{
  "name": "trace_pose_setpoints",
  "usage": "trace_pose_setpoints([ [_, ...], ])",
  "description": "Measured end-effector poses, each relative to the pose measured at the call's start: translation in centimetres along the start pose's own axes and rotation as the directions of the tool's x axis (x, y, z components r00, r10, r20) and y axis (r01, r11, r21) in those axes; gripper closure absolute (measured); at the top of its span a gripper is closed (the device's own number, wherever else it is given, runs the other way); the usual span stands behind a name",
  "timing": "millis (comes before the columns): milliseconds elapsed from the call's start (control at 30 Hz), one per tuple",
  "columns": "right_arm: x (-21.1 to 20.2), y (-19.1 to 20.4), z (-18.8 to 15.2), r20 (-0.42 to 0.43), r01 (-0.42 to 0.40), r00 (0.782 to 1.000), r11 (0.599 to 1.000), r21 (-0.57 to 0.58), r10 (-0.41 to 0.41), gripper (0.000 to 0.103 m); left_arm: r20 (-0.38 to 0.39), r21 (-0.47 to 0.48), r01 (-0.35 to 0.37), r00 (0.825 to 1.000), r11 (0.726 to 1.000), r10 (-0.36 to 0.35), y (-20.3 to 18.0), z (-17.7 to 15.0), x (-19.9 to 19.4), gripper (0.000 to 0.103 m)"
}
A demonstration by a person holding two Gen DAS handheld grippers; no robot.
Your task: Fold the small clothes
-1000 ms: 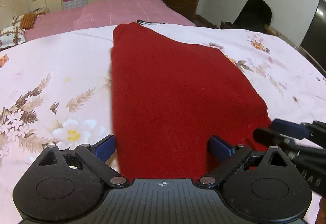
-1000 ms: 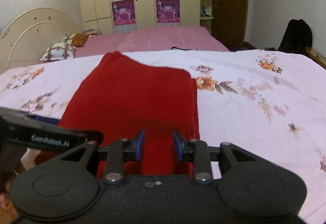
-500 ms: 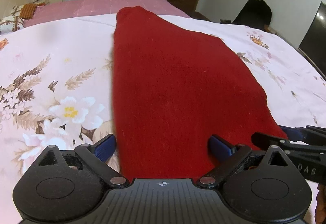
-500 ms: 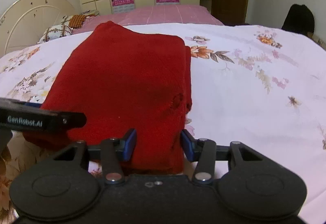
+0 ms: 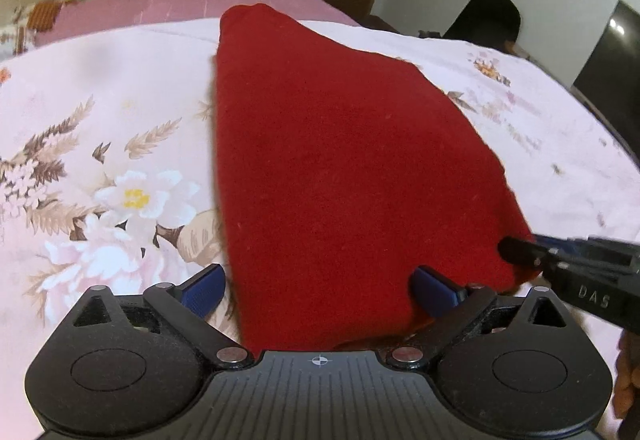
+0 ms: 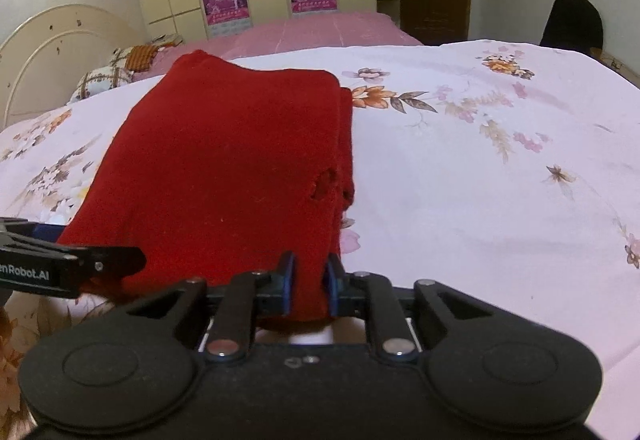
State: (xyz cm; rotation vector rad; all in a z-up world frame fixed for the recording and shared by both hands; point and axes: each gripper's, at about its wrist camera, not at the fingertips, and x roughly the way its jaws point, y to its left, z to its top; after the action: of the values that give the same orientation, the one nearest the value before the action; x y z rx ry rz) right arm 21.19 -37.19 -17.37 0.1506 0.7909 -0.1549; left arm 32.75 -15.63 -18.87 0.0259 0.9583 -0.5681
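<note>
Right gripper [image 6: 310,286] at bottom centre, just closed, pinching near hem of red knitted garment [image 6: 224,176]. Left gripper [image 5: 320,290] wide open around same hem, no grip. Close it before lifting over floral bedsheet [image 6: 480,160].

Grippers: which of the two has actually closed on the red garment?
The right gripper: its blue pads pinch the red garment at its near edge. The left gripper stands wide open, cloth between its fingers but unpinched.
</note>
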Motion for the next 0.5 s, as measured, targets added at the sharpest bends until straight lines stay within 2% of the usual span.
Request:
trace_pose_setpoints([
  [67, -0.3, -0.6, 0.4, -0.01, -0.024, 1.0, 0.999, 0.042, 0.025, 0.07, -0.005, -0.026, 0.007, 1.0, 1.0, -0.007, 0.5, 0.3, -0.2, 0.004],
  [133, -0.8, -1.3, 0.7, -0.001, -0.047, 0.999, 0.994, 0.102, 0.047, 0.049, 0.002, -0.047, 0.0, 1.0, 0.999, 0.0, 0.9, 0.6, -0.6, 0.004],
  [333, -0.9, -1.7, 2.1, 0.034, -0.08, 0.997, 0.985, 0.154, 0.075, 0.042, 0.059, -0.089, -0.004, 0.998, 0.996, 0.01, 1.9, 2.5, -1.4, 0.004],
  [500, 0.8, -1.9, 3.7, 0.032, -0.095, 0.995, 0.979, 0.182, 0.09, 0.038, 0.052, -0.149, 0.008, 0.999, 0.989, 0.0, 3.2, 4.7, -0.1, 0.004],
])
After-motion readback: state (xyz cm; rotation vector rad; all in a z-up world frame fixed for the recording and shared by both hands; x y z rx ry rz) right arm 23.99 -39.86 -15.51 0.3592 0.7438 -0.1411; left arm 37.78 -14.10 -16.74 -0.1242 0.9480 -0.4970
